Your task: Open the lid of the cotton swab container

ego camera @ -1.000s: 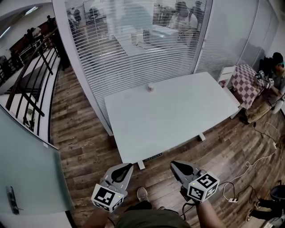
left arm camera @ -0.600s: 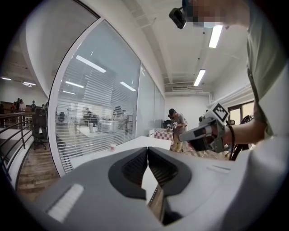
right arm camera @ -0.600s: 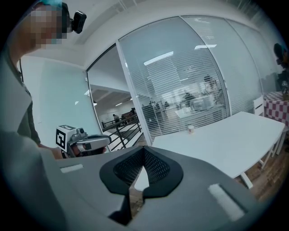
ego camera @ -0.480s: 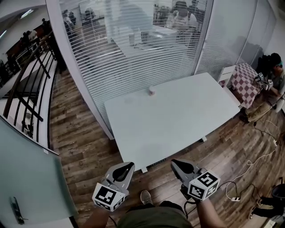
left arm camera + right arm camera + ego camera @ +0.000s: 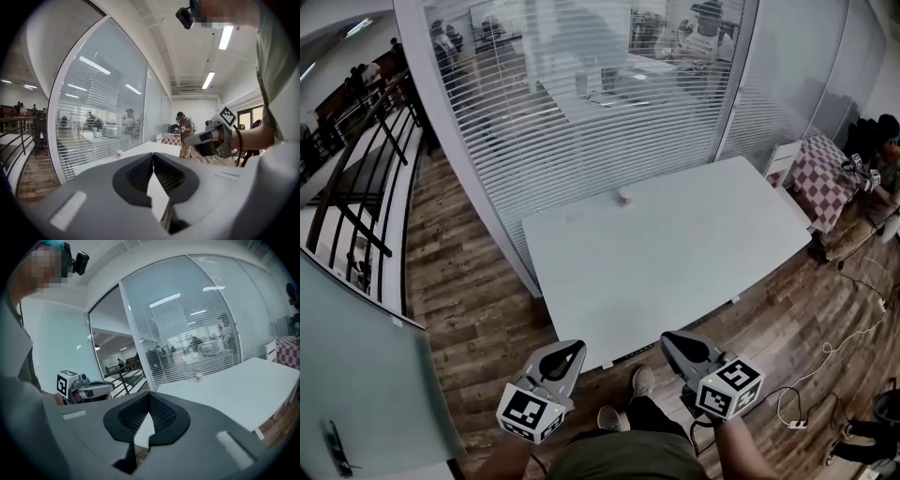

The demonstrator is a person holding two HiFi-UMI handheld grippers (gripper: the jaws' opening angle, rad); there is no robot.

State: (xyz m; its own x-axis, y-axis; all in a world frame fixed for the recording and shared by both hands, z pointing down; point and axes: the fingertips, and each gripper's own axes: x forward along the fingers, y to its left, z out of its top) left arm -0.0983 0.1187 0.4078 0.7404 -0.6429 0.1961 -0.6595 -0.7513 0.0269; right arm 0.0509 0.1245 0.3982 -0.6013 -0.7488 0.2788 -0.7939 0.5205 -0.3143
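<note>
The cotton swab container (image 5: pixel 623 199) is a small pale tub with a pinkish band, standing near the far edge of the white table (image 5: pixel 675 253) by the glass wall. It shows tiny in the left gripper view (image 5: pixel 119 153) and the right gripper view (image 5: pixel 198 376). My left gripper (image 5: pixel 575 351) and right gripper (image 5: pixel 668 339) hover side by side in front of the table's near edge, far from the container. Both are shut with nothing between the jaws. Each gripper sees the other: the right gripper (image 5: pixel 188 140) and the left gripper (image 5: pixel 109 388).
A glass wall with blinds (image 5: pixel 581 103) runs behind the table. A checkered table (image 5: pixel 821 178) and a seated person (image 5: pixel 879 159) are at the far right. Cables (image 5: pixel 825 366) lie on the wooden floor at right. A black railing (image 5: pixel 366 178) stands at left.
I have stepped slightly closer to the table; its near edge sits nearer the grippers and my shoes have come into view. Both grippers stay shut and level.
</note>
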